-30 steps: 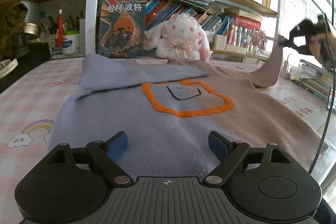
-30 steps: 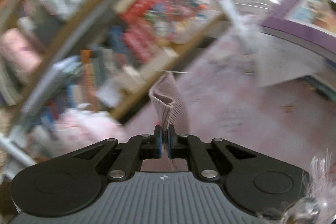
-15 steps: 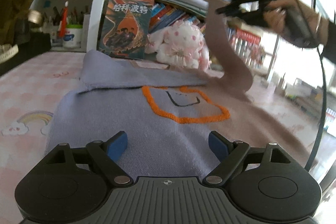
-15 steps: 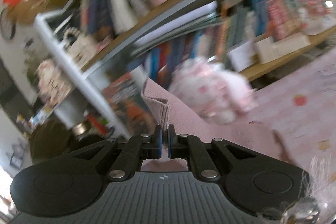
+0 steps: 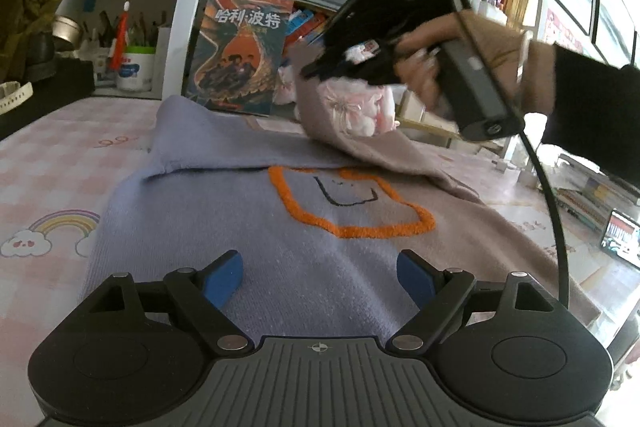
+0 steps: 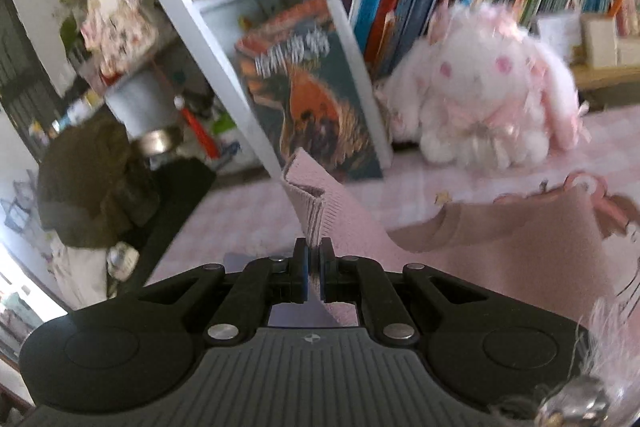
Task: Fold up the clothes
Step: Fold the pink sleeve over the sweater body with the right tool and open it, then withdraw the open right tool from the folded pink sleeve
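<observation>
Clamped tight on the ribbed cuff of the pink sleeve, the right claw holds that sleeve up off the sweater, its two blue pads pressed together with the knit pinched between them. In the left wrist view the same claw shows in the upper right of the frame, gripped by a hand, with the sleeve hanging down from it to the far right shoulder of the sweater. The left claw stands wide open at the bottom centre of its frame, just above the near hem, with nothing between its pads. The sweater lies flat, front up, on the pink checked cloth, filling the middle of the left wrist view; its left half is lilac, its right half dusty pink, with an orange outline across the chest. The lilac sleeve already lies folded across the upper chest, toward the centre left of the frame, so that step looks done. The pink sleeve is not yet laid down, and the body has not been folded at all, so the task seems well short of halfway.
</observation>
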Motion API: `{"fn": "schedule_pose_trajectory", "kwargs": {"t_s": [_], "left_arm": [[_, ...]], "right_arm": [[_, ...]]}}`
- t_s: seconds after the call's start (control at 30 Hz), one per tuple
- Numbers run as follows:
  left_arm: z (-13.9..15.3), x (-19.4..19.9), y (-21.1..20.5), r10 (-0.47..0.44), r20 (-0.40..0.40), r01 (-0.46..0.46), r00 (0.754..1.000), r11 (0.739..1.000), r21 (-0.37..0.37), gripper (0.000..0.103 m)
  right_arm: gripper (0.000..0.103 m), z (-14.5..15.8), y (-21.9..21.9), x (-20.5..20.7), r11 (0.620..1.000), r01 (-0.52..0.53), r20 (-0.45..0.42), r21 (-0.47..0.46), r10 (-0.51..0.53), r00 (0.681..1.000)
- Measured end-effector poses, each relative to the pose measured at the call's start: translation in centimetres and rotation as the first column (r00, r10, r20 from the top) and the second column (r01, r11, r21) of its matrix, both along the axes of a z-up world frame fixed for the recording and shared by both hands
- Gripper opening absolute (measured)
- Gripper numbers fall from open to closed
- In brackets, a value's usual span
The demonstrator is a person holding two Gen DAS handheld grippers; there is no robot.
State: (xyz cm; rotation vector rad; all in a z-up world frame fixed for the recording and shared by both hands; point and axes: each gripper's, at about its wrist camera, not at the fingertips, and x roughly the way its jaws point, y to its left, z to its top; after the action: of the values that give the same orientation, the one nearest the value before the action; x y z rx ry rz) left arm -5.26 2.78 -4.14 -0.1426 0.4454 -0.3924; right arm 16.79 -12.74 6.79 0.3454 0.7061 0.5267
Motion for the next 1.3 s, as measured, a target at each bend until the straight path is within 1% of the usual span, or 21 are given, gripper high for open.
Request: {"fn": "schedule_pose_trajectory", "kwargs": {"t_s": [0.07, 0.13, 0.17, 0.23, 0.33, 0.43, 0.6, 0.7, 0.8, 0.87, 0.97, 1.07, 1.13, 1.23, 1.3], "left_arm": [[0.0, 0.0, 0.0, -0.002, 0.0, 0.002, 1.0, 1.0, -0.001, 0.086], [0.0, -0.1, 0.0, -0.003, 0.001, 0.003, 1.0, 1.0, 0.001, 0.086], [0.1, 0.0, 0.0, -0.003, 0.0, 0.003, 1.0, 1.0, 0.004, 0.086], [0.1, 0.0, -0.1, -0.003, 0.001, 0.003, 1.0, 1.0, 0.012, 0.086], [0.1, 0.0, -0.3, -0.004, 0.002, 0.004, 1.0, 1.0, 0.031, 0.086], [0.1, -0.1, -0.6, -0.006, 0.004, 0.005, 1.0, 0.999, 0.052, 0.086], [0.2, -0.4, -1.2, -0.003, 0.01, 0.002, 1.0, 0.994, 0.106, 0.087], [0.1, -1.1, -1.6, -0.011, 0.021, 0.007, 1.0, 0.986, 0.165, 0.087], [-0.1, -3.2, -1.9, -0.033, 0.059, 0.017, 0.998, 0.969, 0.245, 0.087], [0.1, -5.0, -1.4, -0.026, 0.071, 0.008, 0.997, 0.97, 0.242, 0.087], [1.1, -6.8, 0.5, 0.037, 0.039, -0.043, 0.999, 0.984, 0.174, 0.087], [2.6, -7.8, 3.2, 0.12, 0.003, -0.12, 0.993, 0.987, 0.104, 0.087], [3.1, -7.8, 4.8, 0.164, -0.034, -0.162, 0.986, 0.985, 0.059, 0.087], [3.3, -7.4, 7.0, 0.213, -0.101, -0.215, 0.972, 0.977, -0.012, 0.085], [3.0, -7.3, 8.3, 0.227, -0.142, -0.241, 0.963, 0.966, -0.093, 0.084]], "right_arm": [[0.012, -1.1, 0.8, 0.3, 1.0, -0.018, -0.048, 0.005, 0.018, 0.999], [0.032, -1.9, 1.4, 0.3, 0.999, -0.039, -0.085, 0.012, 0.04, 0.996], [0.044, -2.0, 1.6, 0.0, 0.998, -0.052, -0.086, 0.018, 0.053, 0.995], [0.045, -1.8, 1.8, -0.9, 0.995, -0.094, -0.071, 0.028, 0.096, 0.993], [0.045, -1.1, 1.1, -2.7, 0.99, -0.138, -0.046, 0.011, 0.138, 0.989], [0.045, -0.8, -1.3, -5.1, 0.991, -0.128, -0.014, -0.031, 0.128, 0.992], [0.045, -0.9, -6.2, -9.6, 0.99, -0.081, 0.037, -0.112, 0.086, 0.996], [0.045, -1.7, -9.8, -13.2, 0.983, -0.028, 0.06, -0.182, 0.04, 0.997], [0.045, -3.0, -13.1, -17.0, 0.966, 0.026, 0.087, -0.255, -0.004, 0.996], [0.045, -4.0, -15.0, -19.4, 0.952, 0.066, 0.107, -0.299, -0.036, 0.994], [0.045, -5.4, -17.2, -22.5, 0.931, 0.126, 0.118, -0.344, -0.09, 0.989], [0.045, -6.7, -18.6, -24.7, 0.932, 0.137, 0.102, -0.336, -0.109, 0.989], [0.045, -7.1, -19.1, -25.6, 0.942, 0.145, 0.089, -0.303, -0.124, 0.988], [0.041, -7.7, -19.8, -26.9, 0.957, 0.159, 0.066, -0.243, -0.147, 0.987], [0.038, -7.9, -19.9, -27.5, 0.961, 0.168, 0.059, -0.221, -0.158, 0.986]]}}
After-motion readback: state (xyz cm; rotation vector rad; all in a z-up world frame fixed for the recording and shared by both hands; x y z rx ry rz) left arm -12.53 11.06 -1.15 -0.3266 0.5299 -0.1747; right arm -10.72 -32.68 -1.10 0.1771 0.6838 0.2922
